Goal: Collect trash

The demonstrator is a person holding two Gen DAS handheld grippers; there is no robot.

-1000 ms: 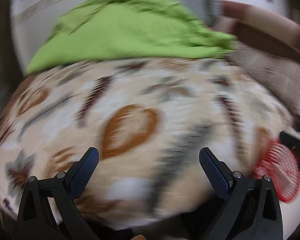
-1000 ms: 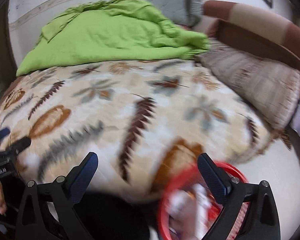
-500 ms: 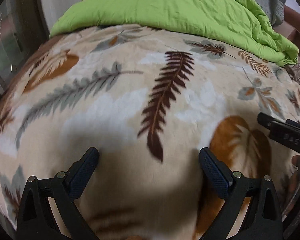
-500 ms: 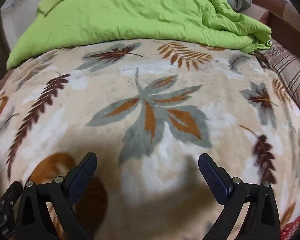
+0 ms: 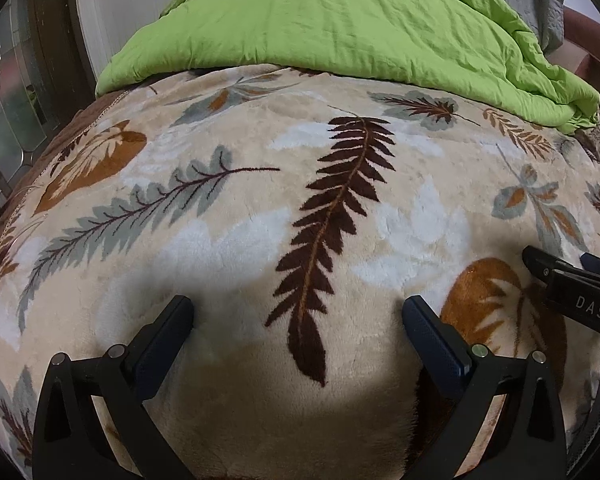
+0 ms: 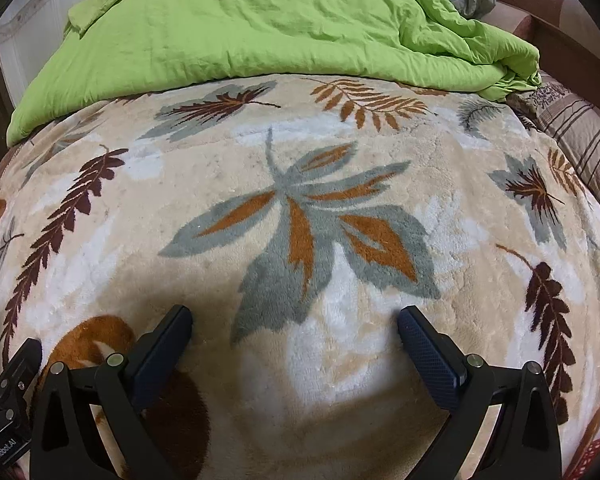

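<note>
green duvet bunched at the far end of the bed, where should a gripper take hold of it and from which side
Grip the green duvet at its folded, bunched corner on the far right, coming in low over the leaf blanket. There the cloth stacks into thick ridges the fingers can close across; elsewhere it lies broad and flat. Both grippers are open.
</note>
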